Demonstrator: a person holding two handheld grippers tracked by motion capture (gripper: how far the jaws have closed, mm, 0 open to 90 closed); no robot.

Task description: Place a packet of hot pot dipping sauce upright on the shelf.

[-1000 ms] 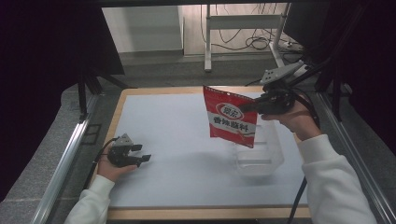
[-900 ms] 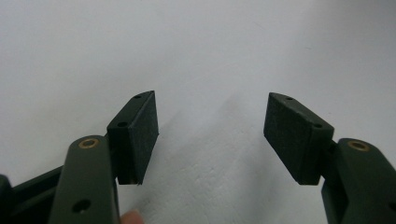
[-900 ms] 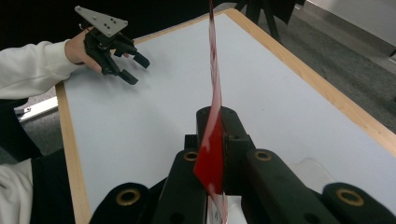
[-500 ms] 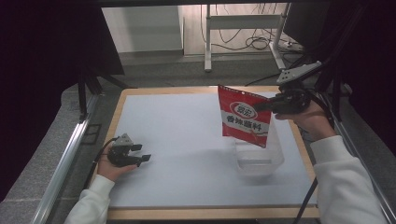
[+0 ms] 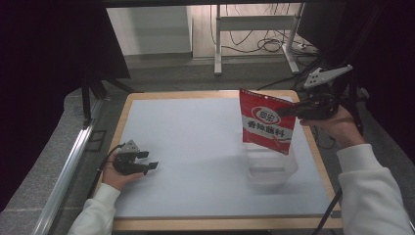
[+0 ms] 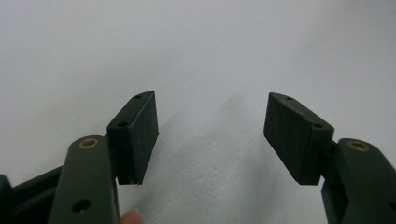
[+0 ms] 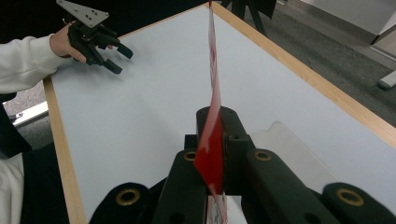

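Observation:
A red snack pouch with white label hangs upright above a clear plastic box at the table's right side. My right gripper is shut on the pouch's upper right edge; in the right gripper view the red pouch stands edge-on, pinched between the jaws. My left gripper rests on the white table top at the left, open, with nothing between its pads. The left gripper also shows far off in the right gripper view.
The white table top has a wooden rim. A metal rail runs along the left side. A desk frame with cables stands on the floor beyond the table.
My right gripper has carried the pouch to the right and slightly down, now over the clear box. The left gripper has stayed in place.

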